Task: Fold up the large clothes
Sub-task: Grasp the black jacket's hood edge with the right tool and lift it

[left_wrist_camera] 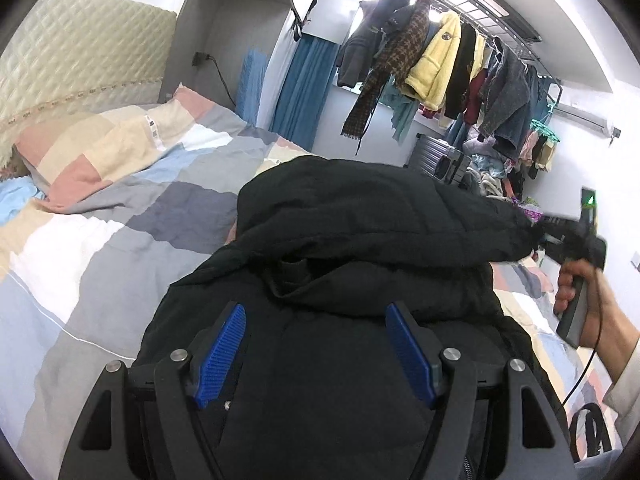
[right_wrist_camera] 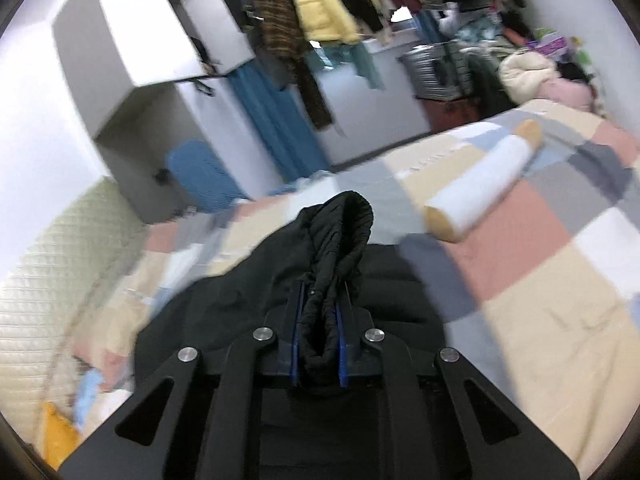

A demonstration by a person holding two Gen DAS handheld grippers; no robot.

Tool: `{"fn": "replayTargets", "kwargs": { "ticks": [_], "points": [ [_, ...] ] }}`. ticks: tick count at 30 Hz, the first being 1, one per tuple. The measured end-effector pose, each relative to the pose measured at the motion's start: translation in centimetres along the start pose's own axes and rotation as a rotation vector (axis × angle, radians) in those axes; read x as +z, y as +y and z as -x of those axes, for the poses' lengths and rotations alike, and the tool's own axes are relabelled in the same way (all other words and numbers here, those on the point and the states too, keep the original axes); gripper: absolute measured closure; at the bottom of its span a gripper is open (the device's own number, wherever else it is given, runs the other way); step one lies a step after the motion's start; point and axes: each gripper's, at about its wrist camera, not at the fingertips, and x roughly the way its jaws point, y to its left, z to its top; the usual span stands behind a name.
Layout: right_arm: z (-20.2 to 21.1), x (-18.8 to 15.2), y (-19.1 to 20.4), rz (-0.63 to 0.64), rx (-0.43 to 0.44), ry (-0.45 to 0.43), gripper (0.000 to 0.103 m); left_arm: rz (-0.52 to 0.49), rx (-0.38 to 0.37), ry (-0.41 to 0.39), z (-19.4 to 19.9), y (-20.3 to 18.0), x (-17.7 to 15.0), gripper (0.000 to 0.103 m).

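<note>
— Where's the coat?

— The black padded coat (left_wrist_camera: 360,240) lies on the bed (left_wrist_camera: 100,240), near the edge facing the clothes rail (left_wrist_camera: 460,60). The right tool (right_wrist_camera: 318,344) pinches a sleeve cuff (right_wrist_camera: 340,232), stretched out sideways.

— And the left?

— The left tool (left_wrist_camera: 316,352) hovers over the coat's body, fingers spread, holding nothing. The sleeve's long axis runs rightward from it; folding inward looks likeliest.
</note>
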Motion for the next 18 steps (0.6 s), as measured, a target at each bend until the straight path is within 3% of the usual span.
{"fn": "replayTargets", "kwargs": {
  "ticks": [5, 13, 14, 18],
  "points": [
    [-2.5, -2.6, -1.9, 0.079, -0.099, 0.089, 0.089, 0.002, 0.009, 0.011, -0.4, 0.2, 0.0, 0.031],
    [-4.4, -4.9, -2.4, 0.22, -0.174, 0.106, 0.083, -0.009, 0.032, 0.034, -1.4, 0.4, -0.5, 0.031],
    [-4.0, -4.9, -2.3, 0.227, -0.175, 0.094, 0.079, -0.013, 0.034, 0.036, -1.5, 0.3, -0.5, 0.031],
    [-2.0, -5.1, -1.8, 0.284, -0.186, 0.055, 0.047, -0.039, 0.043, 0.036, -1.5, -0.4, -0.6, 0.031]
  ]
}}
